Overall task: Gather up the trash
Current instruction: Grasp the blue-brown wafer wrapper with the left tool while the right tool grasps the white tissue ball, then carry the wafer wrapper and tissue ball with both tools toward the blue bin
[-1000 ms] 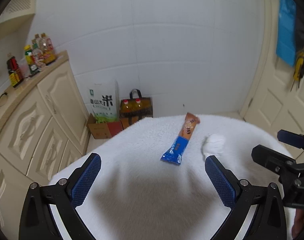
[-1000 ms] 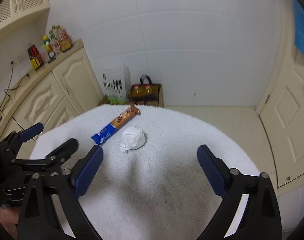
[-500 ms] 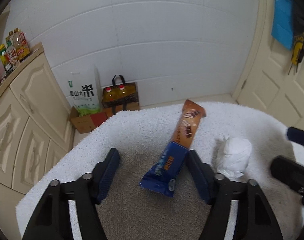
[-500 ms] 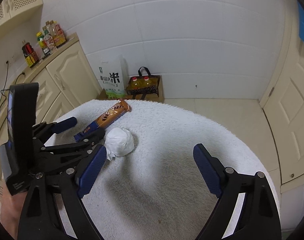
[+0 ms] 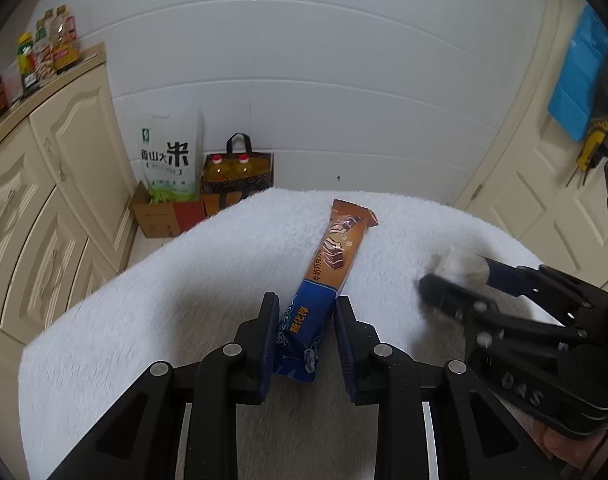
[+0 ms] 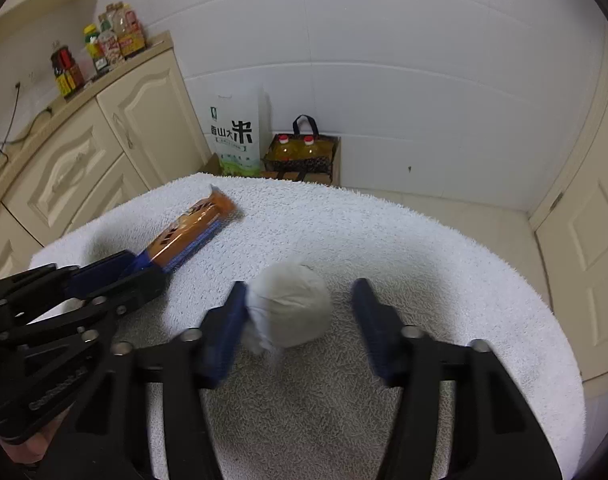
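Lying on a white fluffy cloth (image 5: 208, 288) that covers the table, a long snack wrapper (image 5: 328, 276), orange at its far end and blue at its near end, is bracketed at the blue end by the left gripper (image 5: 306, 332). Its jaws are closing, and both blue pads are seen pressed against the sides of the wrapper, which is slightly creased between them. A crumpled white paper ball (image 6: 290, 308) is found just to the right of the wrapper, on the same cloth. The right gripper (image 6: 300, 320) is placed around this ball with its jaws closing; the left finger (image 6: 224, 332) is touching the ball's side, while a clear gap is left between the ball and the right finger, so the ball is not yet clamped. The right gripper's image is blurred. Beyond the table, cream cabinets (image 6: 104, 152) with sauce bottles (image 6: 104, 52) on top are seen at the left, and a rice bag (image 5: 168, 160) and a carrier bag holding oil bottles (image 6: 302, 156) are stood against the white tiled wall.
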Demonstrator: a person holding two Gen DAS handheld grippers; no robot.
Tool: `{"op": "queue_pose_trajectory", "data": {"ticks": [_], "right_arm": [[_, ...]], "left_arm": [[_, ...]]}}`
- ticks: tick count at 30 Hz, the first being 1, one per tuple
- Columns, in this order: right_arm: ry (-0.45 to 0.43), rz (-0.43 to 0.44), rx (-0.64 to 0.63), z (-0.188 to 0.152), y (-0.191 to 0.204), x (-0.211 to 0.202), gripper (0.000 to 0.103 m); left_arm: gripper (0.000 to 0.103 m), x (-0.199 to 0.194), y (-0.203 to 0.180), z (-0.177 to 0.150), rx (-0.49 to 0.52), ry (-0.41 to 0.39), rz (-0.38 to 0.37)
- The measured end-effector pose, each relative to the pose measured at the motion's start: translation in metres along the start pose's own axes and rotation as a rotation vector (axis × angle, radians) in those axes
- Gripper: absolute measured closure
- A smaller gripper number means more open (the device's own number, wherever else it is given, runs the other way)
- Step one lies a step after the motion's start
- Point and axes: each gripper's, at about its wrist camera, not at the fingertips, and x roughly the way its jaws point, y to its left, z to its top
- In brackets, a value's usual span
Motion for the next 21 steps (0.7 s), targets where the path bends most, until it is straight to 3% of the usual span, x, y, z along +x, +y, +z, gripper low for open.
{"op": "queue_pose_trajectory", "data": {"ticks": [1,9,10,16,21], "right_arm": [[0.002,0.008,-0.005,-0.002,0.001,-0.001,0.068],[0.002,0.042,0.019,-0.03,-0.004,-0.03,0.07],[0.001,0.047,0.026,-0.036,-0.007,-0.039,0.07],[-0.008,0.054,0.056,-0.064,-0.015,-0.077,0.07],[-0.008,0.049,0.077,-0.085,-0.021,-0.098,0.07]], "left_arm": [[0.08,-0.004,0.003,-0.007,-0.007,0.0,-0.002],[0.085,-0.009,0.003,-0.027,-0.046,-0.005,-0.014],[0.086,-0.026,0.009,-0.046,-0.05,-0.01,-0.017],[0.086,-0.041,0.015,-0.076,-0.048,0.007,-0.024],[0.079,-0.005,0.01,-0.059,-0.003,0.052,0.029]]}}
